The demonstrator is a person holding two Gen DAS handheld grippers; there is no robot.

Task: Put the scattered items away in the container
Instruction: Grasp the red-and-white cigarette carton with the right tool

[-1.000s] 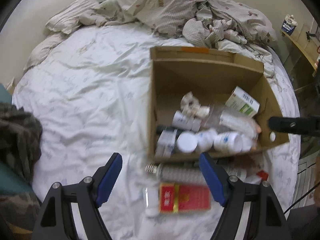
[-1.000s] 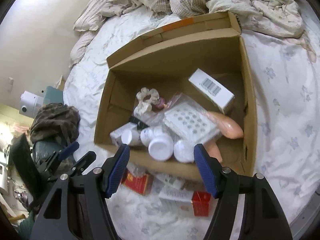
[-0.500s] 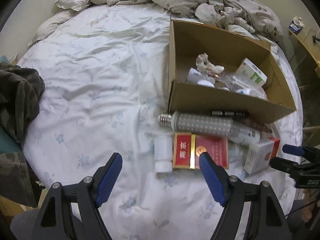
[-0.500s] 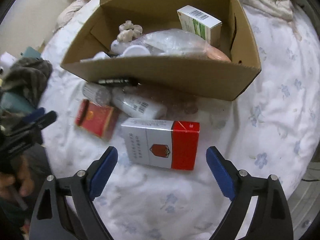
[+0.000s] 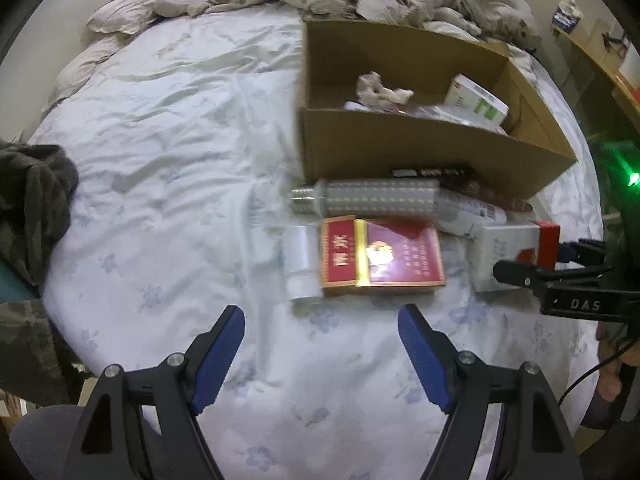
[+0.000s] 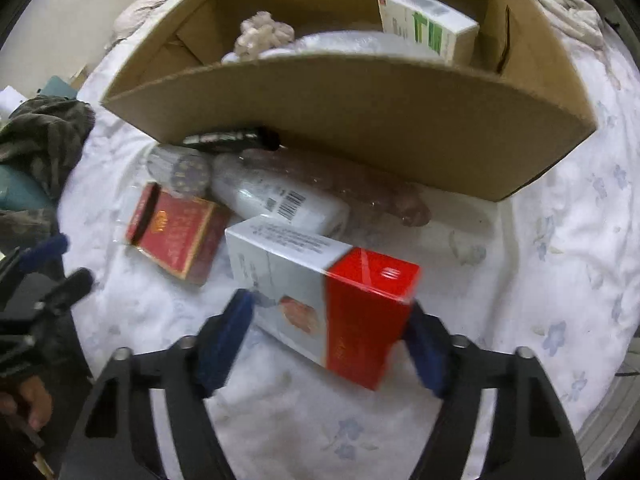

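1. While my right tongs (image 6: 326,334) close around the red-and-white carton (image 6: 320,296) on the bed, near the cardboard box (image 6: 352,116), pickup is in hand.
2. My left tongs (image 5: 322,344) hang open and empty.
3. Next: grip firmly, lift over the box's near wall.

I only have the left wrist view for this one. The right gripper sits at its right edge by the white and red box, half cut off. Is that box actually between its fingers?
Observer: Yes. In the right wrist view the white and red box lies crosswise between the fingers of the right gripper, and the jaws are closing.
Reviewer: Gripped already?
Observer: Cannot tell. The view is blurred there, though the box's red end looks right up against one finger.
Reviewer: Anything outside the container behind it?
Observer: A brownish item in clear wrap lies along the front wall of the cardboard carton, beside the white bottle.
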